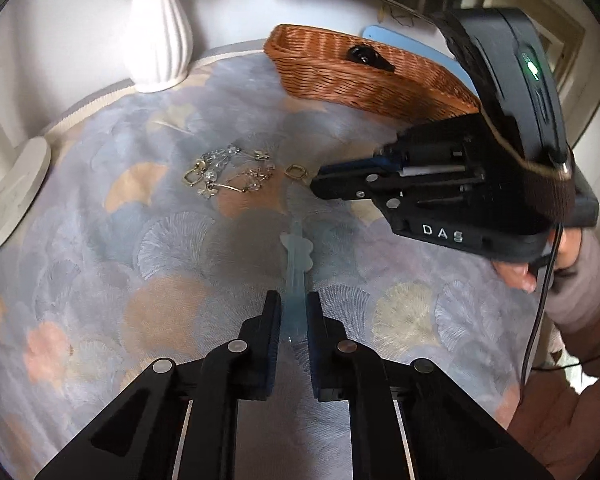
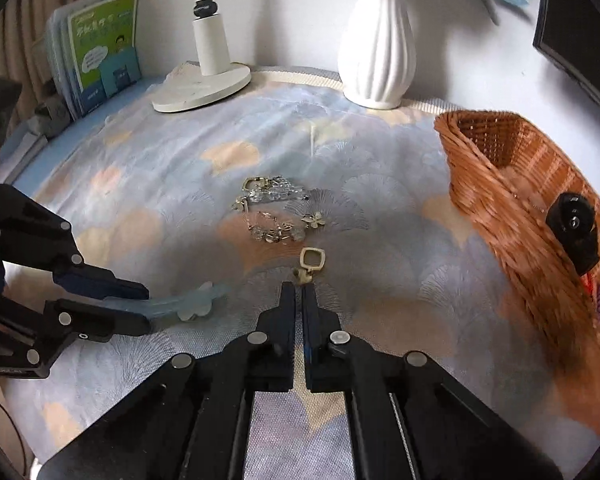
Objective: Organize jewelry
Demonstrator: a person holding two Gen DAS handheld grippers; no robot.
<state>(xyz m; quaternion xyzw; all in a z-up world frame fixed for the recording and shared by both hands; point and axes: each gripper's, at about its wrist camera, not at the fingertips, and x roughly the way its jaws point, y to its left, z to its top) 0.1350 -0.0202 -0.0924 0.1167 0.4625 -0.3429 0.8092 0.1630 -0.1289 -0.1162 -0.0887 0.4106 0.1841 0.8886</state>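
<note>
Jewelry lies tangled on the floral-clothed table (image 2: 380, 300), the small gold square-ring earring (image 2: 310, 263) pinched at its near end by the clenched right tongs (image 2: 299, 289), while the left tongs (image 1: 293, 300) clasp a pale blue translucent hair clip (image 1: 297, 256) lengthwise, the woven wicker basket (image 2: 508, 200) standing rightward.

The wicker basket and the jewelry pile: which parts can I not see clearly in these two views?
- Wicker basket: in the right wrist view its near end runs off the picture edge; in the left wrist view the right gripper covers its right end.
- Basket contents: mostly hidden by the woven wall in both views.
- Jewelry pile: single pieces are tangled and too small to count.
- Pale blue hair clip: its near end sits between the left gripper's jaws.
</note>
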